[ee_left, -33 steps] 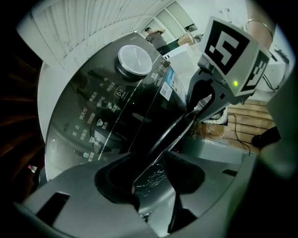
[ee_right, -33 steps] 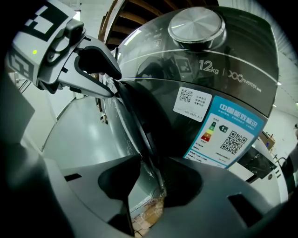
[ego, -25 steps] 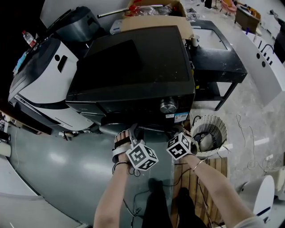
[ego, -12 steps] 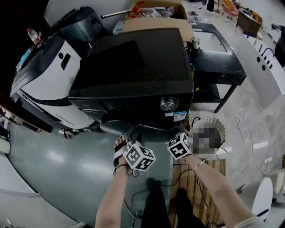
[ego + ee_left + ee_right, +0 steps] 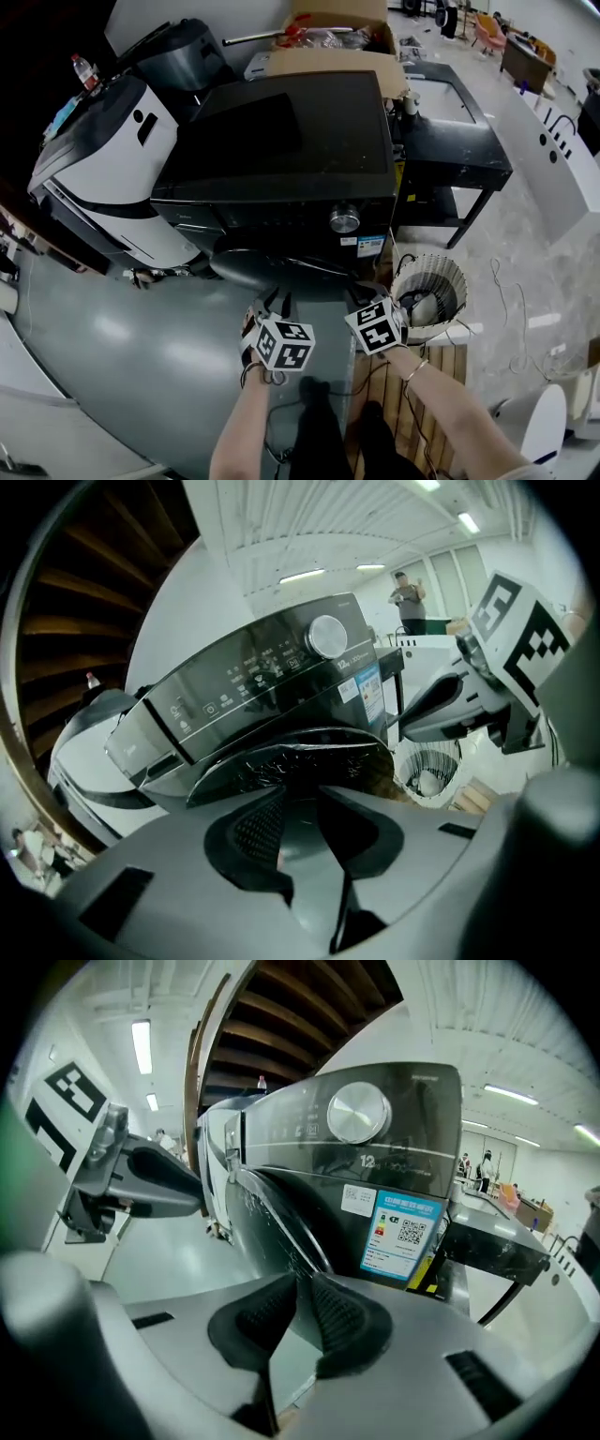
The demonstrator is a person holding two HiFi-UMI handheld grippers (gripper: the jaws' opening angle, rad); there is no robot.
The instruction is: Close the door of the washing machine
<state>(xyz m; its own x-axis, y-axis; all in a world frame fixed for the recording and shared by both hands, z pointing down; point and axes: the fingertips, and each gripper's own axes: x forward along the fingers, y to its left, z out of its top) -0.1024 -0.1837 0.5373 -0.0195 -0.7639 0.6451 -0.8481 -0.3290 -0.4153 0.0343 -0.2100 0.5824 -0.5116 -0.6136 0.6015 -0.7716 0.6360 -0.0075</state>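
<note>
Your left hand-held gripper (image 5: 274,307) hangs just in front of the door (image 5: 272,270), pointing down at a slant. Its jaws are closing, a narrow gap shows between the pads, and nothing sits in that gap. Your right hand-held gripper (image 5: 364,298) is just beside it, near the door's right edge. Its jaws are closing too, with the tips nearly together and nothing gripped.

You are looking down on the black washing machine (image 5: 281,131), the biggest thing before you. Against its left side stands a white machine (image 5: 103,159) with dark trim. On its right is a black bench (image 5: 459,141) with a lower shelf. Behind the washing machine's far edge lies a cardboard box (image 5: 323,58).

You stand on a grey floor (image 5: 112,337), with wooden slats (image 5: 422,375) under your right forearm. A white ribbed basket (image 5: 459,281) sits on the floor just right of your right hand-held gripper, with something pale inside it.

The door is round and dark, low on the front of the washing machine. It leans out from the front, not shut. From above it is hard to say how wide it stands, though your right gripper view shows its rim angled clear of the front panel.

Above the door, a silver knob (image 5: 344,220) sits on the control panel. A small blue label (image 5: 372,246) is stuck just below and to the right of it.
</note>
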